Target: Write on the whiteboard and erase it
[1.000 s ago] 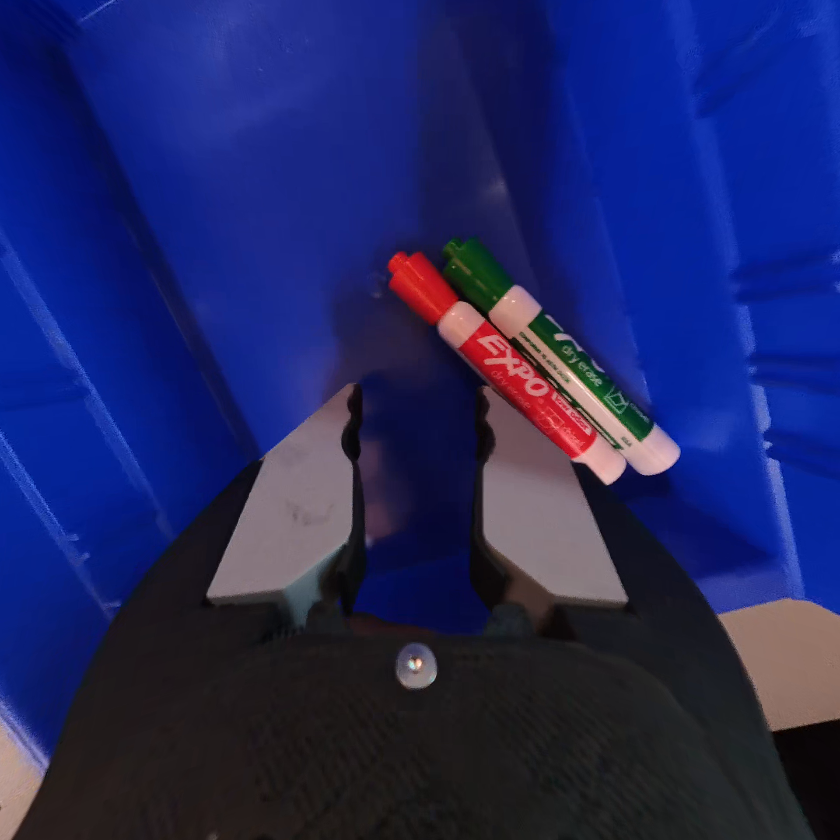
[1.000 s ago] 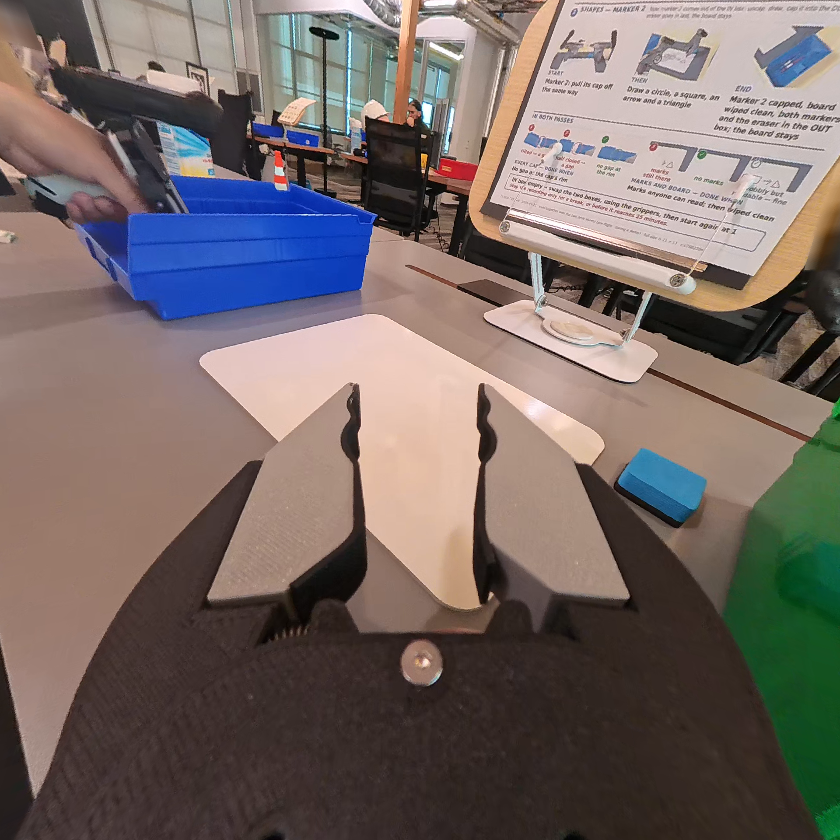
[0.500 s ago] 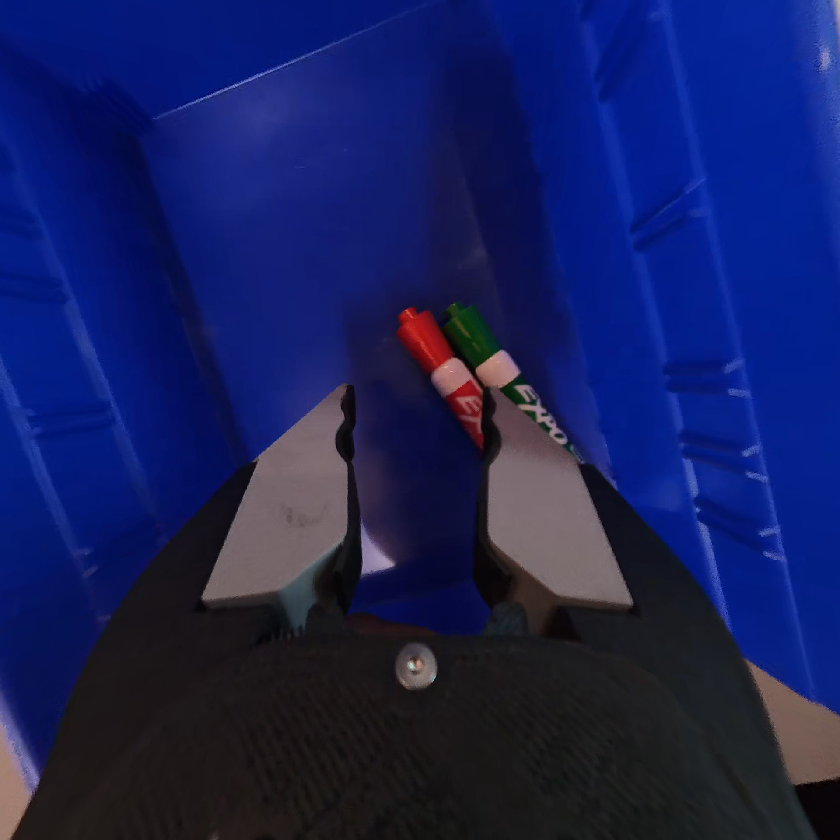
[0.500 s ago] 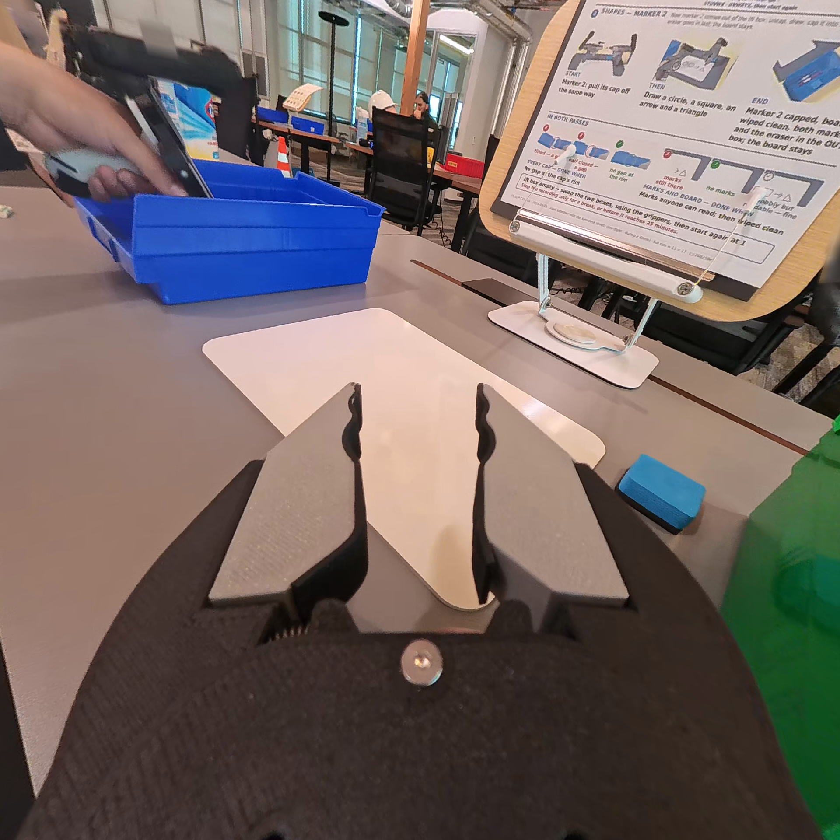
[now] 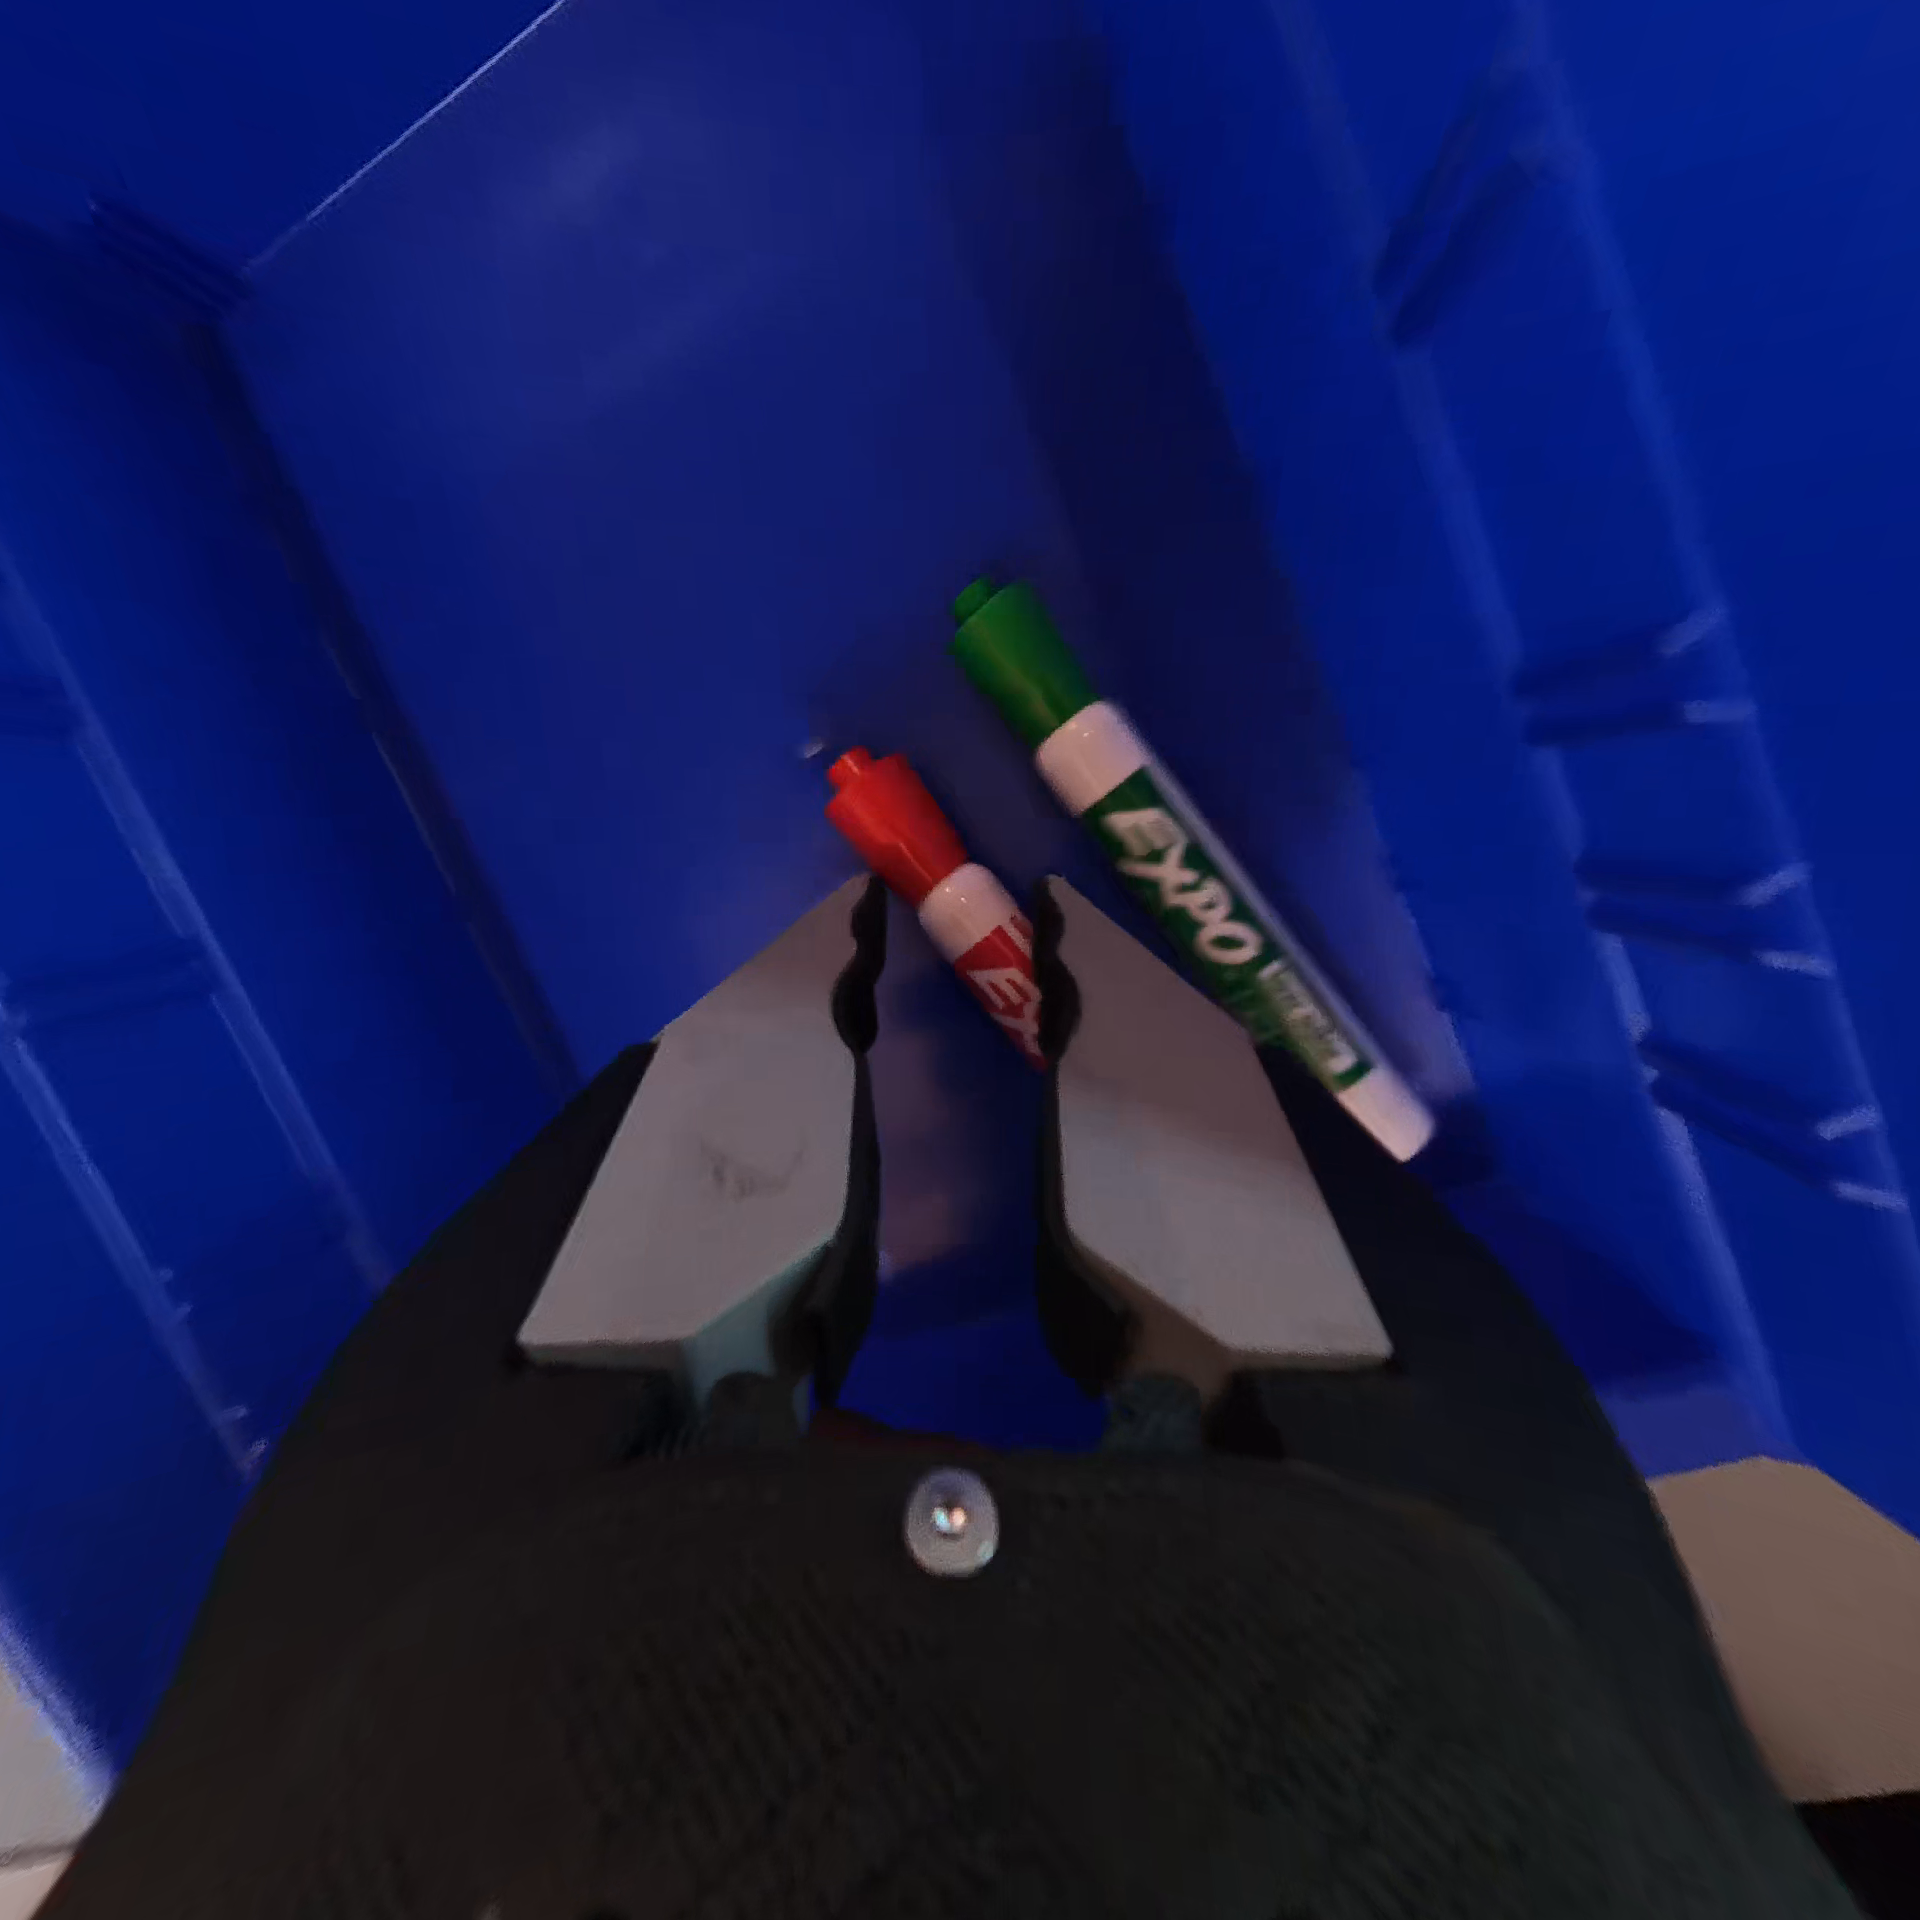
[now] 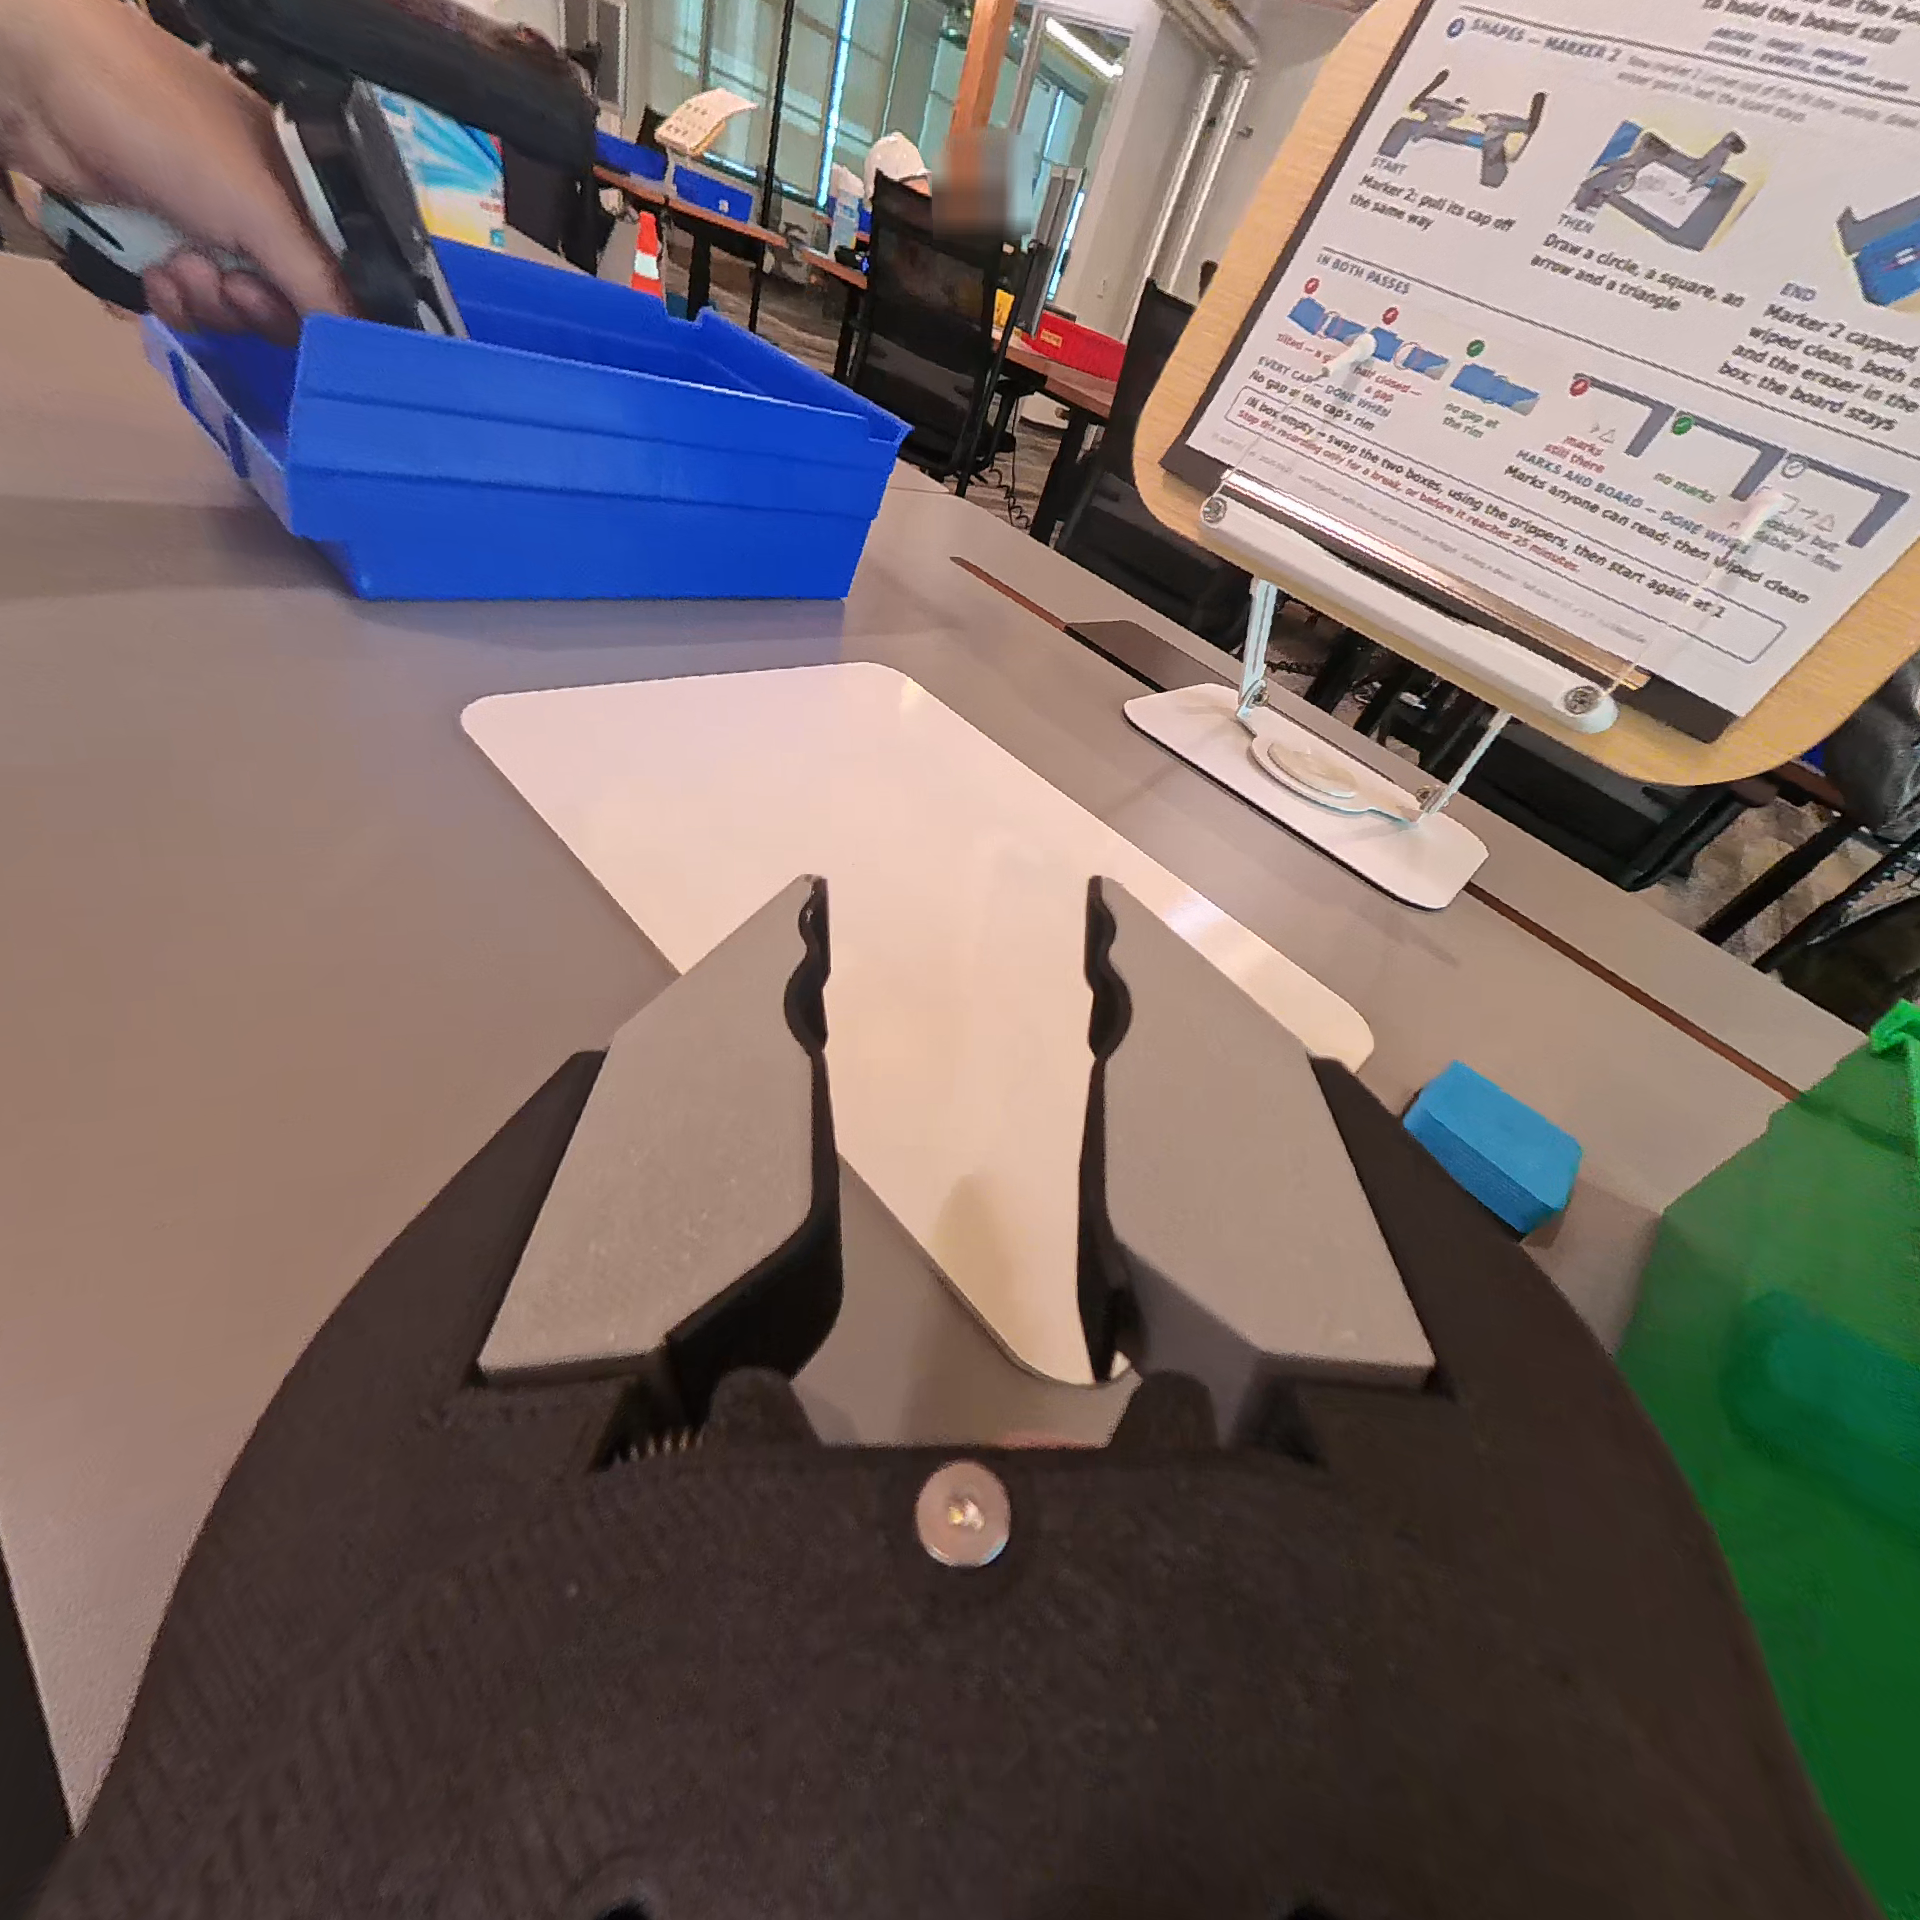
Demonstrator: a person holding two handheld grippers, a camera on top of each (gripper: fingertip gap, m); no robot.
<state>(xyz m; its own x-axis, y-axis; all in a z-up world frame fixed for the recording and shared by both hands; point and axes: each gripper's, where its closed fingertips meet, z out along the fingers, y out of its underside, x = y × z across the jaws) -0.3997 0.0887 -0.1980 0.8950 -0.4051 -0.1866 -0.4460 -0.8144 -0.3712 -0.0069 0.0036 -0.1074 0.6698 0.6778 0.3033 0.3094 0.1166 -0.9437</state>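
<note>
A: Where is the left gripper (image 5: 954, 896)?
B: Inside the blue bin (image 5: 623, 468), jaws apart around the red marker (image 5: 940, 902), not clearly gripping. The green marker (image 5: 1164, 862) lies beside.
A: And the right gripper (image 6: 954, 914)?
B: Released, empty, above the whiteboard (image 6: 883, 821); the blue eraser (image 6: 1494, 1143) is near.

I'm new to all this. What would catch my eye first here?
The red marker lying between the left claw fingers inside the blue bin, beside the green marker. Across the table, the blank whiteboard lies before the open right claw, with a blue eraser nearby.
</note>
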